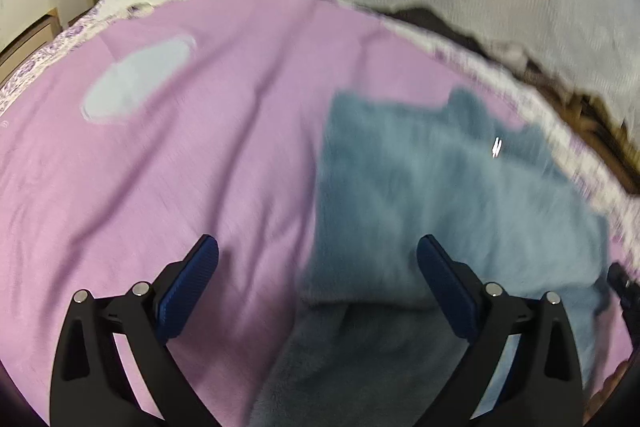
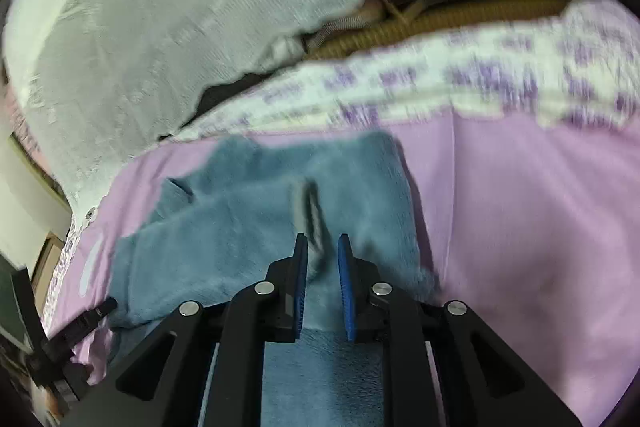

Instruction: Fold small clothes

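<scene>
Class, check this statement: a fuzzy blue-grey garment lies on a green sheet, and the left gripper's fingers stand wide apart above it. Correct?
Not quite. The sheet is pink-lilac, not green, as the left wrist view shows. The fuzzy blue-grey garment does lie on it, and the left gripper has its fingers wide apart above it.

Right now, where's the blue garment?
Blue fleece garment lies on the pink sheet, right of centre in the left wrist view, near the floral-bordered edge.

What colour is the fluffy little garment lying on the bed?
The fluffy garment is dusty blue-grey, on a pink-lilac sheet. The left wrist view shows it best.
</scene>
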A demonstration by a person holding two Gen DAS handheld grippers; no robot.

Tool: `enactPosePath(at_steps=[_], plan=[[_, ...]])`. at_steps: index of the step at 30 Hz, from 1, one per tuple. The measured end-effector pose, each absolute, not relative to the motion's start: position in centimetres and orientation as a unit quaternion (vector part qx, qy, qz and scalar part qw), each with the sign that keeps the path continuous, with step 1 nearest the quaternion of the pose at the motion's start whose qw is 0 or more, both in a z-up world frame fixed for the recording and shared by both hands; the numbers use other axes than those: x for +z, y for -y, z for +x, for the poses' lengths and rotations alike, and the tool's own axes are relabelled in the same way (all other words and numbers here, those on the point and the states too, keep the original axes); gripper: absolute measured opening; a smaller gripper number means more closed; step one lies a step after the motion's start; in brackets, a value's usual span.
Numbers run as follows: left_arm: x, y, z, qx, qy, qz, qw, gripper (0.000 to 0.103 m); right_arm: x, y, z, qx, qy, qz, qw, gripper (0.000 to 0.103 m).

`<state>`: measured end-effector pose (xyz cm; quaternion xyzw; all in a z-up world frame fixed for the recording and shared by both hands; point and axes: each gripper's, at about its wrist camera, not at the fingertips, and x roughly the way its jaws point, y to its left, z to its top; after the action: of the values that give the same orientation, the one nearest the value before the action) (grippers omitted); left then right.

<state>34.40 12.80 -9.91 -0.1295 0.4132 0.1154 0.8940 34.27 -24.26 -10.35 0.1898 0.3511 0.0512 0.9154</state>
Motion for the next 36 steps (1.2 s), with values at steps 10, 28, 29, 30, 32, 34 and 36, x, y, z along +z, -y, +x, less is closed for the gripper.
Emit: enactPosePath(at_steps=[10,28,29,30,32,34,36], plan=[[-10.2,-8.4,39.4,0.076,-0.421,-0.064,0.901,0.098,-10.2,18.7,40.4,0.086,-0.37,0.158,0.912,0.017],[-12.7,-6.7,37.9,0.073,-0.45,-0.029,0.89,0.099,-12.8,16.3,37.4,0.087,-0.398,0.063,0.911,0.034],[-13.2,-6.8,38.1,0.07,-0.461,-0.031,0.884,0.099,-13.0,16.4,37.4,0.087,-0.4,0.063,0.91,0.034],[-13.4,-7.0,38.3,0.067,-0.464,-0.037,0.883,0.099,-12.9,16.4,37.2,0.086,-0.399,0.059,0.911,0.034],[-13.1,-7.7,38.1,0.062,-0.459,-0.055,0.885,0.099,-12.9,16.2,36.9,0.082,-0.393,0.049,0.914,0.034],[-12.6,-8.2,37.5,0.063,-0.448,-0.069,0.889,0.099,-12.4,16.4,36.5,0.082,-0.382,0.058,0.919,0.034],[-11.4,-8.3,36.8,0.062,-0.423,-0.078,0.901,0.099,-11.3,16.8,36.4,0.083,-0.365,0.074,0.924,0.034]])
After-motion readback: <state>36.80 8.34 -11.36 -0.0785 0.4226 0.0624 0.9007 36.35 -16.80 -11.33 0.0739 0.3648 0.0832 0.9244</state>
